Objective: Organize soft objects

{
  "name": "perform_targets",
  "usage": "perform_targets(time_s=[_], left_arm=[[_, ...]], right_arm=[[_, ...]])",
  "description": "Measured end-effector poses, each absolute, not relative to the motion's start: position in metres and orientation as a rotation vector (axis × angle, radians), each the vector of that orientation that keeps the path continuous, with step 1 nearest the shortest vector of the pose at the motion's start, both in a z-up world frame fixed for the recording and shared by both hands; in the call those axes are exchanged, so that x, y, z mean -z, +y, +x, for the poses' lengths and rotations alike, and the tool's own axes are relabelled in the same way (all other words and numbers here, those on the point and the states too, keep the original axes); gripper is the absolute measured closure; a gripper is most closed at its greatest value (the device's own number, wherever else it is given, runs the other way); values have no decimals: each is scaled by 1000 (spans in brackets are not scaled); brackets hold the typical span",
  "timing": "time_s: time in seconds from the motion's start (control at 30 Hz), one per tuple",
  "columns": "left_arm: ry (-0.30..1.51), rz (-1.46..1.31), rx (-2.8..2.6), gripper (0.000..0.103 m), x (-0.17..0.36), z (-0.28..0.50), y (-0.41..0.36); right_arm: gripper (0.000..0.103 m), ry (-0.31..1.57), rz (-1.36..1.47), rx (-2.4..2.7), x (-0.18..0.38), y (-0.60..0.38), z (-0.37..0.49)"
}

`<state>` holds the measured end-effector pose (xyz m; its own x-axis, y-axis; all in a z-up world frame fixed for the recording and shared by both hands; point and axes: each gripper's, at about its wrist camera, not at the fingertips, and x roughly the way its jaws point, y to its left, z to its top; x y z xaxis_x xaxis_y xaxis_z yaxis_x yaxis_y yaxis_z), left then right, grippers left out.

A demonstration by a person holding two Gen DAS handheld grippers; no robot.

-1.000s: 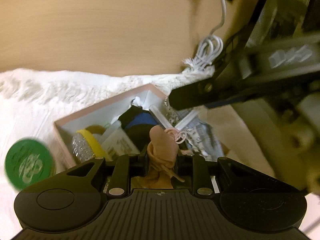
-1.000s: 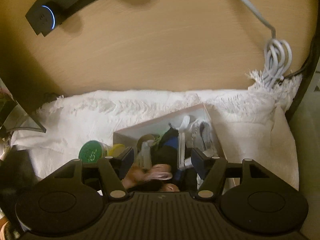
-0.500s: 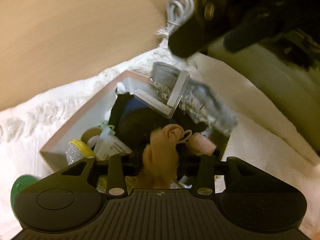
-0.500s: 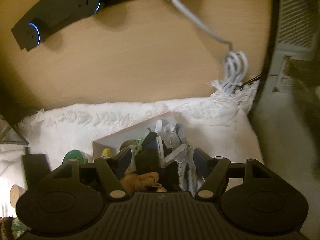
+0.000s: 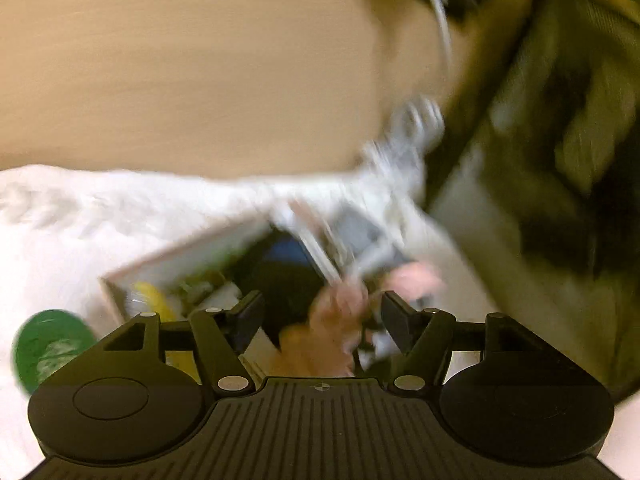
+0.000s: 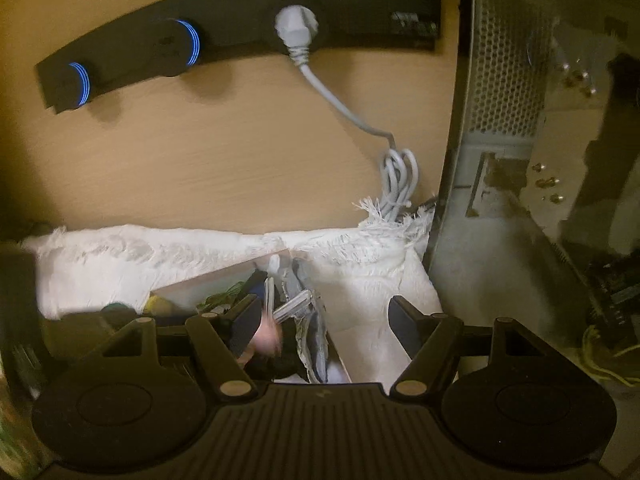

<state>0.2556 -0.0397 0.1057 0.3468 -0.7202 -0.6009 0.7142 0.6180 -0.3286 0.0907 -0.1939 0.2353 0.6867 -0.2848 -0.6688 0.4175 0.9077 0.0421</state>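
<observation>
One shallow box (image 5: 188, 252) with pale pink walls, standing on one white fringed cloth (image 6: 120, 264) spread over the wooden worktop (image 6: 224, 160). Contents of the box, as far as blur allows: one peach-coloured soft bundle (image 5: 320, 336) at the near end, one smaller pink roll (image 5: 412, 280) just beside it, one dark garment with a blue patch (image 5: 288, 256), one grey knitted piece (image 6: 316, 340) draped at the right wall, one pale flat bar (image 6: 292, 306) lying across it, one yellow-capped item (image 5: 150, 298) at the left end. One round green lid (image 5: 48, 344) on the cloth, outside the box to its left; its white marking is too blurred to read. One black power strip (image 6: 240, 28) at the back of the worktop with two blue-lit rings, one grey plug (image 6: 296, 26) in it, one coiled grey cable (image 6: 398, 184) leading down to the cloth's corner. No writing legible anywhere. Left gripper (image 5: 322, 318): jaws opening, set well apart, the peach bundle between them in the box and not pressed by either pad. Right gripper (image 6: 324, 320): jaws wide apart over the right end of the box, gripping nothing; whether the pink roll touches the left finger cannot be told.
</observation>
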Motion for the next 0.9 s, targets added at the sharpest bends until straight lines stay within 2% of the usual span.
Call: perform_targets(time_s=[0.13,0.3,0.57,0.8,0.9], left_arm=[[670,-171,801,34,-127,245,-13],[560,-170,623,34,-134,194,7],[609,-93,347,34,-76,65,54],[685,-57,187,34,-27,25,41],[715,-59,158,34,-12,25,32]], right_arm=[[25,678,145,311,-226,-186,67],[20,690,58,133,-187,-172,38],[19,796,-44,-73,-109,-155,17],[19,884,-10,-96,-61,-163,27],[0,880,-40,-50,-49,-167,27]])
